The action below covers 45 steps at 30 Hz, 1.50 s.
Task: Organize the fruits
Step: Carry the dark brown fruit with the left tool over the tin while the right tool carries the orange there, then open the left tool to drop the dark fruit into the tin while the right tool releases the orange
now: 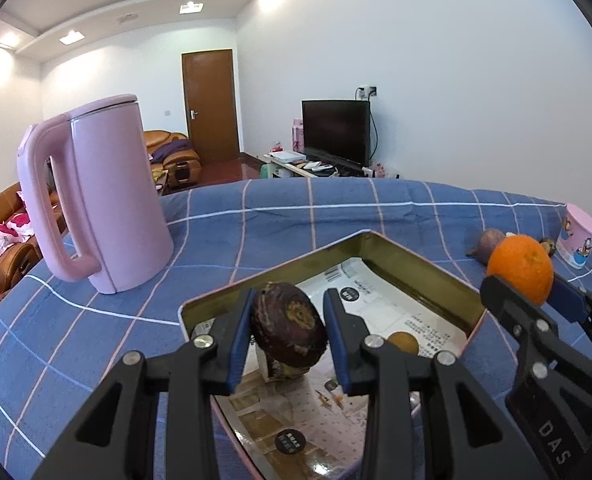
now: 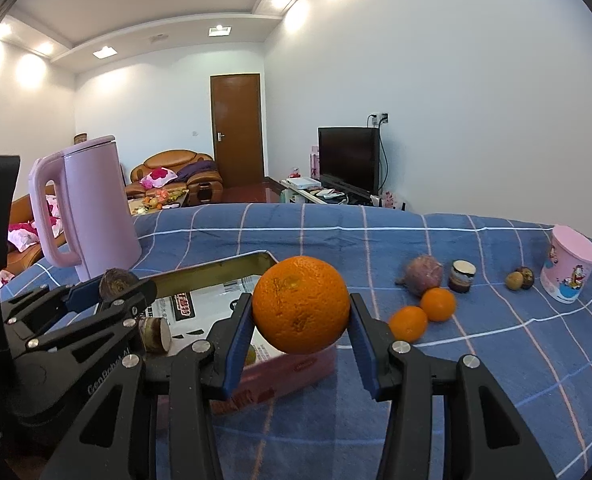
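My left gripper (image 1: pixel 288 326) is shut on a dark purple wrinkled fruit (image 1: pixel 288 330) and holds it above the open metal tin (image 1: pixel 423 266). A small brownish fruit (image 1: pixel 403 342) lies in the tin. My right gripper (image 2: pixel 300 316) is shut on a large orange (image 2: pixel 300 304) above the tin's right edge (image 2: pixel 264 258). The orange also shows in the left wrist view (image 1: pixel 520 270). On the cloth to the right lie two small oranges (image 2: pixel 407 323) (image 2: pixel 437 303) and a purple fruit (image 2: pixel 423 274).
A pink kettle (image 1: pixel 108 196) stands at the left on the blue checked cloth (image 1: pixel 296 208). A small jar (image 2: pixel 461 276), two small fruits (image 2: pixel 519 278) and a pink cup (image 2: pixel 569 270) stand at the right. A cut piece (image 2: pixel 156 334) lies in the tin.
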### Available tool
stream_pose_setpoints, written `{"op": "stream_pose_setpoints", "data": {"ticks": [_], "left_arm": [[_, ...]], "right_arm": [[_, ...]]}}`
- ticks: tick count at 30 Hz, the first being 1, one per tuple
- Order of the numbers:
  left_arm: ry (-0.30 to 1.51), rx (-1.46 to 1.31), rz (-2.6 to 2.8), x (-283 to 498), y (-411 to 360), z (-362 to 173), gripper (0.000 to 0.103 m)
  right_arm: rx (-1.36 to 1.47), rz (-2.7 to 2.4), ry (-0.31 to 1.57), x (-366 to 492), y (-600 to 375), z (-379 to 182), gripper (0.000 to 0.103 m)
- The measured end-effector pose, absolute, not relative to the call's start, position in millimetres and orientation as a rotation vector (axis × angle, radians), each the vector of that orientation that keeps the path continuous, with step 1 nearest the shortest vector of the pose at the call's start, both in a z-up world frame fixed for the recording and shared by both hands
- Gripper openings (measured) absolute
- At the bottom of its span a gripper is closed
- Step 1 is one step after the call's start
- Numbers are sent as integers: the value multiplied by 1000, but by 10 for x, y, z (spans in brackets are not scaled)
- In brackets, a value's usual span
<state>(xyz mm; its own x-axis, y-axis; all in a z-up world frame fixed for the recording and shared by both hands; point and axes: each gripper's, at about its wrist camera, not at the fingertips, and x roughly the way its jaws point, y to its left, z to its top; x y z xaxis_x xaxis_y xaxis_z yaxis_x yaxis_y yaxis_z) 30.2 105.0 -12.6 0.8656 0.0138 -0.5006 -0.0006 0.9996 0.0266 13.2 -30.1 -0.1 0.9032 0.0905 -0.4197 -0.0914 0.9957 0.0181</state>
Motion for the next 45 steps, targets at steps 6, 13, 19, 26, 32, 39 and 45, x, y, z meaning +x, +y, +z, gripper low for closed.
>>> {"op": "stream_pose_setpoints", "data": {"ticks": [6, 13, 19, 26, 32, 39, 45], "left_arm": [[534, 50, 21, 329, 1009, -152, 37], [558, 55, 43, 383, 1026, -182, 37], [574, 46, 58, 405, 1058, -192, 37], [592, 34, 58, 429, 1087, -206, 37], [589, 35, 57, 429, 1085, -204, 37], [597, 25, 61, 429, 1103, -207, 37], [600, 23, 61, 428, 1107, -208, 37]], "right_arm": [[-3, 101, 432, 220, -252, -6, 48], [-9, 104, 440, 308, -218, -18, 49], [-16, 116, 471, 413, -175, -46, 49], [-18, 132, 494, 461, -143, -66, 49], [-31, 150, 486, 434, -138, -57, 49], [-49, 169, 496, 451, -88, -73, 49], [-39, 194, 517, 486, -103, -92, 49]]}}
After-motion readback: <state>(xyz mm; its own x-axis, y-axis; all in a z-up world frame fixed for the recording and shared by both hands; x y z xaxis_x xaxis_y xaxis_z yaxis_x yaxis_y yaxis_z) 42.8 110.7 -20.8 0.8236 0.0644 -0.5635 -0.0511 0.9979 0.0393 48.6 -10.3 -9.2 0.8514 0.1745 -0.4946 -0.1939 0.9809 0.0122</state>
